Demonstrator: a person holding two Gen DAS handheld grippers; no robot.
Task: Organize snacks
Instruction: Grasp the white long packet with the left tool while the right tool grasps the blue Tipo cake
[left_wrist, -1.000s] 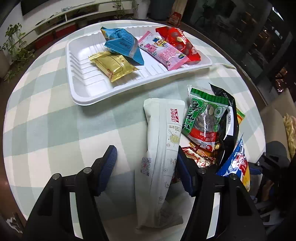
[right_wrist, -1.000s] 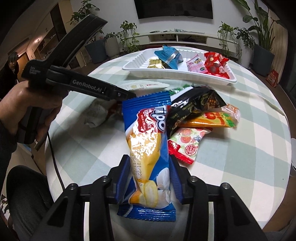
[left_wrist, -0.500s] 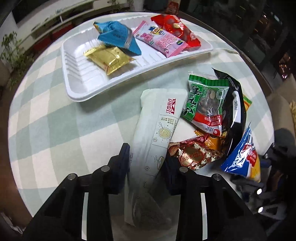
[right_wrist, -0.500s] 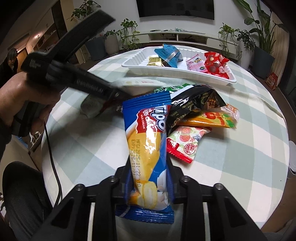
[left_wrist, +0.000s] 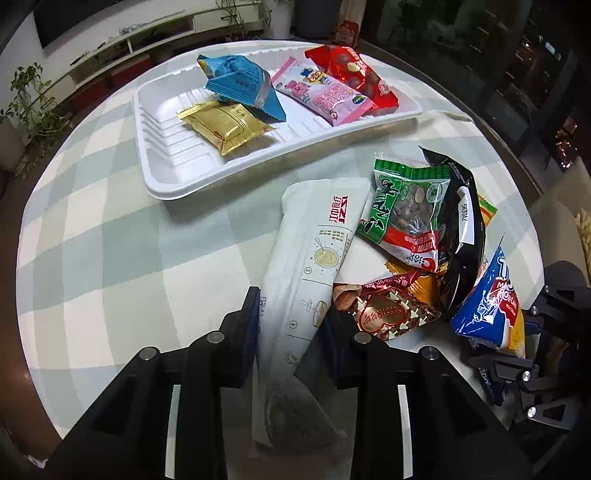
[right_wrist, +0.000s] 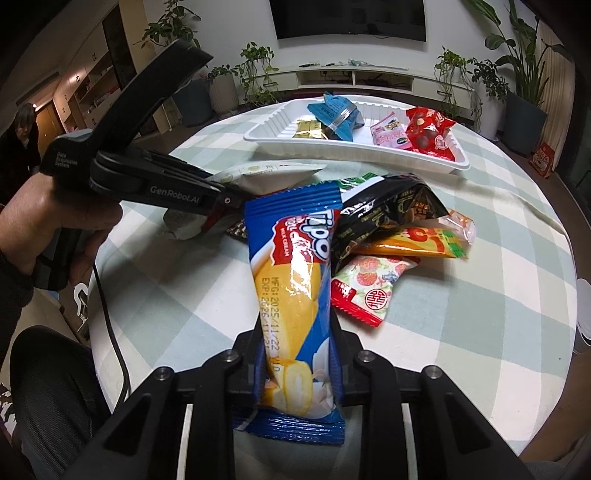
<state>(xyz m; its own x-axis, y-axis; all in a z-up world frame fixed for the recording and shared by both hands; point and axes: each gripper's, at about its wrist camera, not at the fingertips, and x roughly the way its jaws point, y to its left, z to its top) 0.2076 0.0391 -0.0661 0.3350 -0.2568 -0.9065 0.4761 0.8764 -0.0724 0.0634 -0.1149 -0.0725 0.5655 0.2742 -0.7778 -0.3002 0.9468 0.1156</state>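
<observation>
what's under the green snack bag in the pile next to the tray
The green snack bag lies on the black packet; its left edge overlaps the long white packet. Below its red end an orange wrapper peeks out. Anything else beneath is covered.

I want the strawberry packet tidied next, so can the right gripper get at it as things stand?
Probably not yet: the right gripper is shut on the blue Tipo packet. The strawberry packet lies close by, its top uncovered.

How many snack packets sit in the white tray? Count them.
4: gold packet nearest the left end, blue packet overlapping it, then pink packet, then red packet at the right. None looks hidden.
</observation>
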